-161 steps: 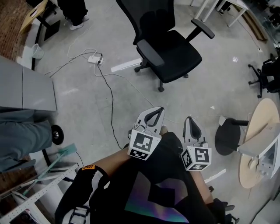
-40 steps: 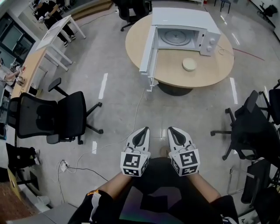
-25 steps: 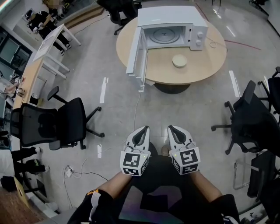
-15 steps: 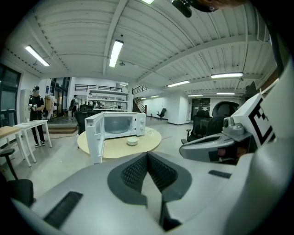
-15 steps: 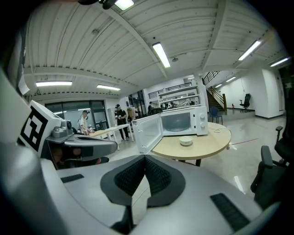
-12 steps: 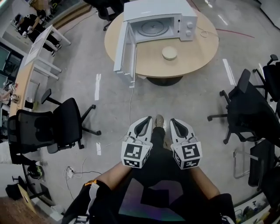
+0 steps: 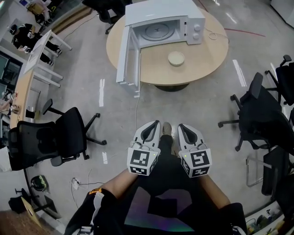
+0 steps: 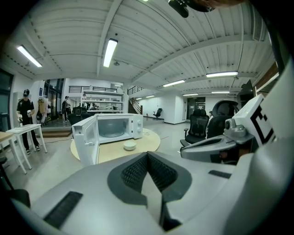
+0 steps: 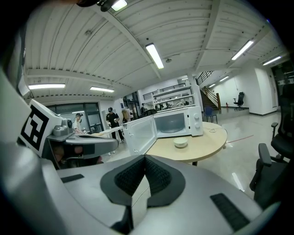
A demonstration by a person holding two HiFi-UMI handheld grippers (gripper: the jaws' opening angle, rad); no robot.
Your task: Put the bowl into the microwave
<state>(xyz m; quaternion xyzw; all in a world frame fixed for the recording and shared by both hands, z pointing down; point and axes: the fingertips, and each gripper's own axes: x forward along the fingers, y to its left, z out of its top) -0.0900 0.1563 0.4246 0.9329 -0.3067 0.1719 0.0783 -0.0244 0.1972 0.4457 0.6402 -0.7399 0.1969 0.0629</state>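
Since a moment ago the round surface (image 7: 209,53) has drifted slightly lower in the head view, while the left tongs (image 7: 155,123) and right tongs (image 7: 181,126) stay side by side above the floor (image 7: 115,114), each with jaws pressed together on nothing, well apart from the surface. On it the bowl (image 7: 176,58) rests just before the microwave (image 7: 161,11), whose door (image 7: 128,57) stands open

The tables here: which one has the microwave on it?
The round wooden table ahead, which holds the open white microwave and a small bowl. The long desk at far left has neither.
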